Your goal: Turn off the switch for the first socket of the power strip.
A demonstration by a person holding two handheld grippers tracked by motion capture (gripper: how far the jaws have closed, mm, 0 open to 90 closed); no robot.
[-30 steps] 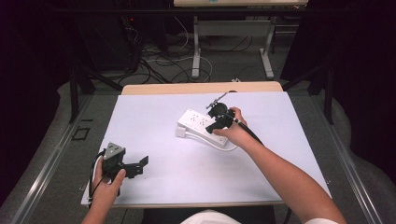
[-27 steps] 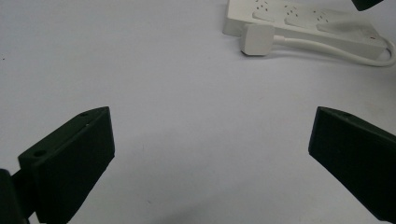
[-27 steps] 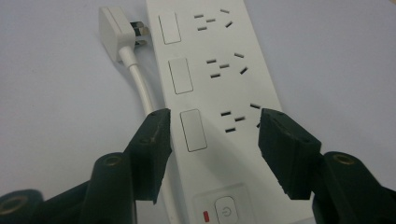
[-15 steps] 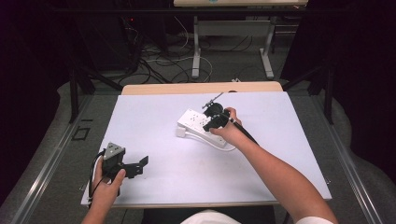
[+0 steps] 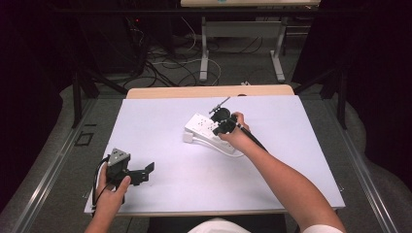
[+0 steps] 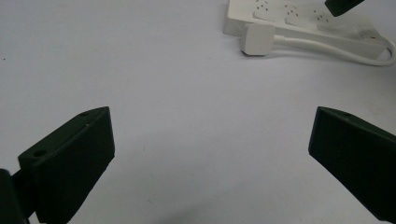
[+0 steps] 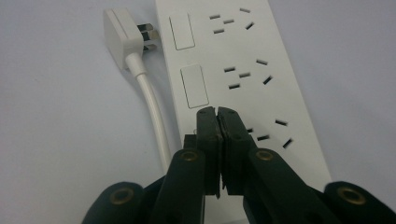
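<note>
Nearest the person, at the front left corner of the bench [image 5: 160, 121], the left hand [image 5: 111, 194] holds the left tool [image 5: 144, 173] low over the white surface. Its two black jaws stand spread wide with nothing between them, and in the left gripper view bare white bench shows across the gap. A grey three-cornered plate [image 5: 118, 157] sits on top of this tool and a black cable [image 5: 99, 180] loops down beside the hand.

Farther in, right of the middle of the bench, the right forearm [image 5: 286, 182] reaches diagonally forward to the right hand [image 5: 234, 138], which holds the right tool [image 5: 219, 122] down over a white power strip [image 5: 206, 130]. In the right gripper view the jaws of the right tool [image 7: 217, 122] are pressed together with nothing between them, and their tips lie at the strip's row of rocker switches, just short of the second rocker switch [image 7: 194, 86]; whether they touch the strip I cannot tell. The power strip [image 7: 233, 70] lies flat, with sets of socket slots along the side away from its cord. Its white cord [image 7: 152, 109] runs alongside it, and the white plug [image 7: 122, 35] lies on the bench with its prongs against the strip's edge near the far end.

Beyond the white top, a strip of bare wood [image 5: 209, 91] shows at the bench's far edge, and behind it cables [image 5: 165, 63] lie on the floor around metal table legs [image 5: 204, 53].
</note>
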